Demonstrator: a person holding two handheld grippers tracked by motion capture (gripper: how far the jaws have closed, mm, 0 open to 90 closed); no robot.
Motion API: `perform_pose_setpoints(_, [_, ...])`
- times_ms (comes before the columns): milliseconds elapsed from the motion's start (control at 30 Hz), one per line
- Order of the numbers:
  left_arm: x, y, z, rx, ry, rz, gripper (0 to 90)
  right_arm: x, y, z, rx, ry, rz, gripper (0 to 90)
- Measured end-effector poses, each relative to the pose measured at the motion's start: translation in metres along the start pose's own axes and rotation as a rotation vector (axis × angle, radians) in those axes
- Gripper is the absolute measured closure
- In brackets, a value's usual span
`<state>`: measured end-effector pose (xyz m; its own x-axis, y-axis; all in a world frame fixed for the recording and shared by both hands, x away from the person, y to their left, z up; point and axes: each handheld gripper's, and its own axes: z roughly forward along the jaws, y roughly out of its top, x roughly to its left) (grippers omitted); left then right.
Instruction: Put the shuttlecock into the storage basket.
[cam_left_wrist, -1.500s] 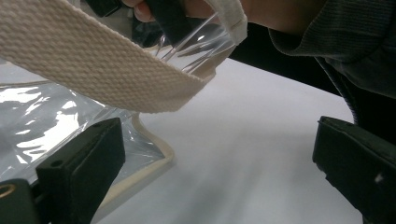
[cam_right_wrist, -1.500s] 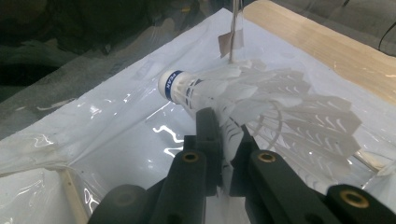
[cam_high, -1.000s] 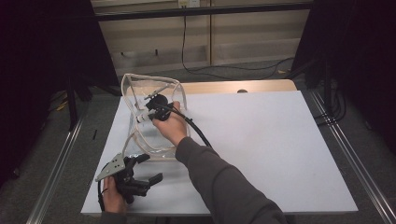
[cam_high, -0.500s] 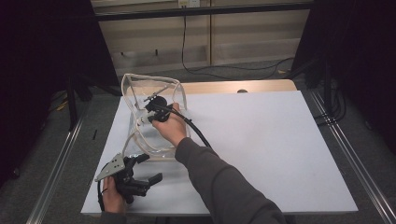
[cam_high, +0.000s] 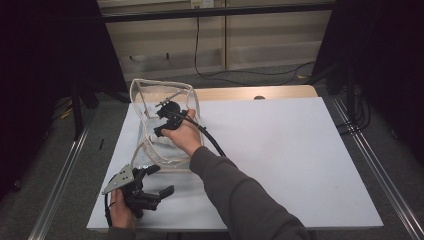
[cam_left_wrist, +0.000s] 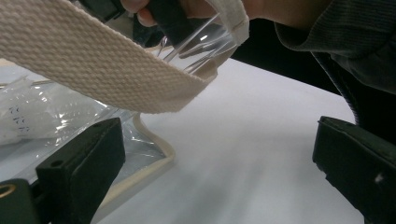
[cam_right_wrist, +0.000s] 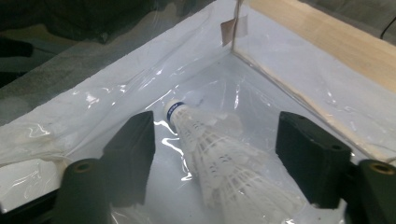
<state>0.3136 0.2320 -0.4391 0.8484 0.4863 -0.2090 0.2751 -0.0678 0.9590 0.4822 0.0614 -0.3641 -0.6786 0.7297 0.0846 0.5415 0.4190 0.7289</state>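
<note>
Reaching into the clear bag (cam_high: 162, 127), we hold our right hand-held gripper (cam_right_wrist: 217, 140) wide open, the shuttlecock (cam_right_wrist: 224, 163) lying loose between its jaws on the bag's floor. Our left hand-held gripper (cam_high: 152, 182) rests open and empty on the bench (cam_high: 280, 150), beside the bag's strap (cam_left_wrist: 107, 70).

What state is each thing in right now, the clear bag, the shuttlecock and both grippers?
clear bag: mouth open, lying on the table
shuttlecock: lying inside the bag, not gripped
strap: hanging slack, ungripped
right gripper: open, inside the bag
left gripper: open, holding nothing
</note>
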Motion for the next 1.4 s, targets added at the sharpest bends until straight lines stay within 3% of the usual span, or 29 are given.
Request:
perform_pose_setpoints(167, [0.0,0.0,0.0,0.002,0.0,0.001,2.6,-0.002,0.004,-0.008,-0.024,0.003,0.0,24.9])
perform_pose_setpoints(500, [-0.001,0.001,0.001,-0.002,-0.003,-0.002,2.6,-0.001,0.008,-0.025,-0.033,0.058,0.013,20.5])
perform_pose_setpoints(833, [-0.001,0.001,0.001,0.0,-0.007,0.001,2.5,0.004,0.01,-0.042,-0.038,0.096,-0.01,15.7])
perform_pose_setpoints(1400, [-0.002,0.001,0.002,0.008,-0.004,0.003,2.5,-0.001,0.005,-0.067,-0.054,0.125,-0.02,11.8])
